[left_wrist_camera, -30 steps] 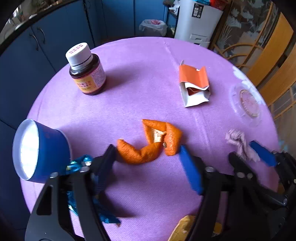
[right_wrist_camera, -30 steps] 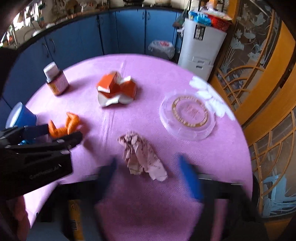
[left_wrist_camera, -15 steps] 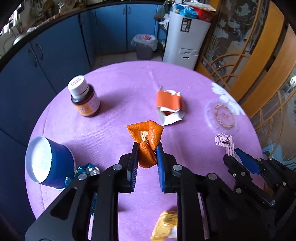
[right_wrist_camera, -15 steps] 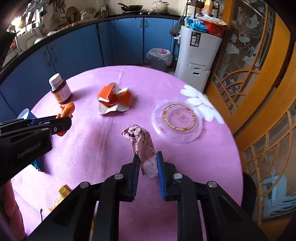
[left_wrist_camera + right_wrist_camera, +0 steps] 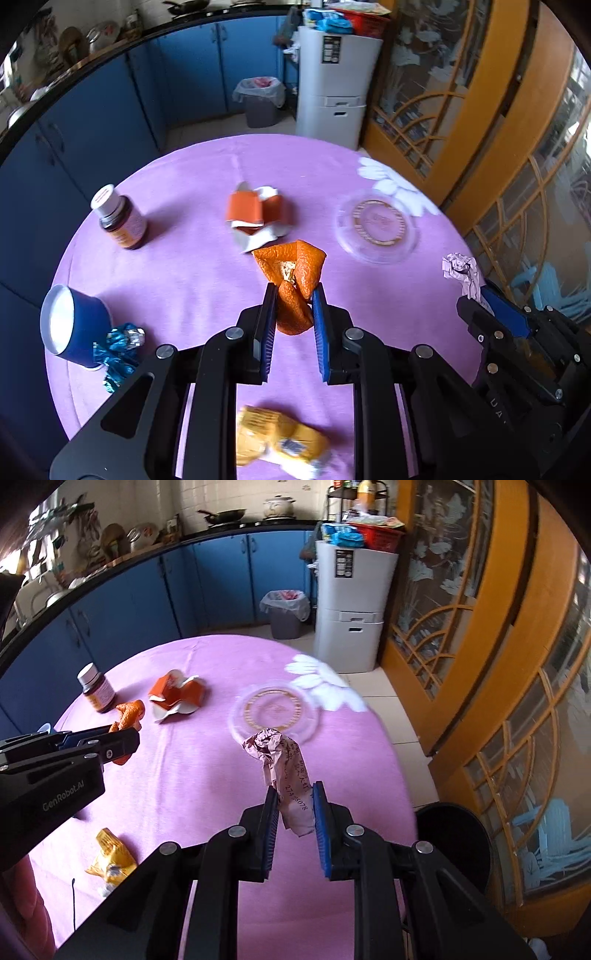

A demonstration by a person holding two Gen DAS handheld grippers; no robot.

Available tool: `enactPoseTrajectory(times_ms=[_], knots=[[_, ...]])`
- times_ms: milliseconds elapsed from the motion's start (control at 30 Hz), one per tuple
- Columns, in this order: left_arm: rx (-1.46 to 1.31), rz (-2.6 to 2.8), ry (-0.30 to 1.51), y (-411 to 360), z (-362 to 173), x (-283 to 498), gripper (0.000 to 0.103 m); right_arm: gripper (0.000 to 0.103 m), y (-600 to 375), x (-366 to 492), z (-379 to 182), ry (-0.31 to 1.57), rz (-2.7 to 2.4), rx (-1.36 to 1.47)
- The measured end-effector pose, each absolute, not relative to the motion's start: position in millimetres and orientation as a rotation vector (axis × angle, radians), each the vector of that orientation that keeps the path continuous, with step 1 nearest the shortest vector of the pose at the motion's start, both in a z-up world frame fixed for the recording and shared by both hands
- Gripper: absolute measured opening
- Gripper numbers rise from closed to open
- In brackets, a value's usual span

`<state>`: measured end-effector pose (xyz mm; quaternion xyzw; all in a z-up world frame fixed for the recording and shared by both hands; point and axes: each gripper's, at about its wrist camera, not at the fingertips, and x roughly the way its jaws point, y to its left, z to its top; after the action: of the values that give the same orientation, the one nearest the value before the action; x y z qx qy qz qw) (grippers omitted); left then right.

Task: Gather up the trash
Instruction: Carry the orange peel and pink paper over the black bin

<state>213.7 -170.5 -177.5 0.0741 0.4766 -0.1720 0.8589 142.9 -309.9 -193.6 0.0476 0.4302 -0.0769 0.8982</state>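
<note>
My left gripper point(image 5: 294, 295) — fingers clamped on the orange peel point(image 5: 293, 280) at centre frame, peel fanning above the tips, clear of the table point(image 5: 192, 266). My right gripper point(image 5: 294, 788) — fingers clamped on the crumpled paper point(image 5: 282, 766), which sticks up past them, centre frame. Trash bin point(image 5: 285, 613) — upper centre, on the floor.

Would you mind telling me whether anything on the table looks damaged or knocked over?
Yes: the blue paper cup lies on its side at the table's left edge, its mouth facing sideways, beside a crumpled blue foil wrapper. The orange carton mid-table is crushed and torn open.
</note>
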Motion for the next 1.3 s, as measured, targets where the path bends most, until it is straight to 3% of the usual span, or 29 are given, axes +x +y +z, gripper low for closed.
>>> enactPoseTrajectory(times_ms=[1300], knots=[[0.392,-0.549,0.949,-338.2,-174.2,150.4,0.02,0.018,-444.3,73.2,-199.5,0.816,-0.332,0.3]])
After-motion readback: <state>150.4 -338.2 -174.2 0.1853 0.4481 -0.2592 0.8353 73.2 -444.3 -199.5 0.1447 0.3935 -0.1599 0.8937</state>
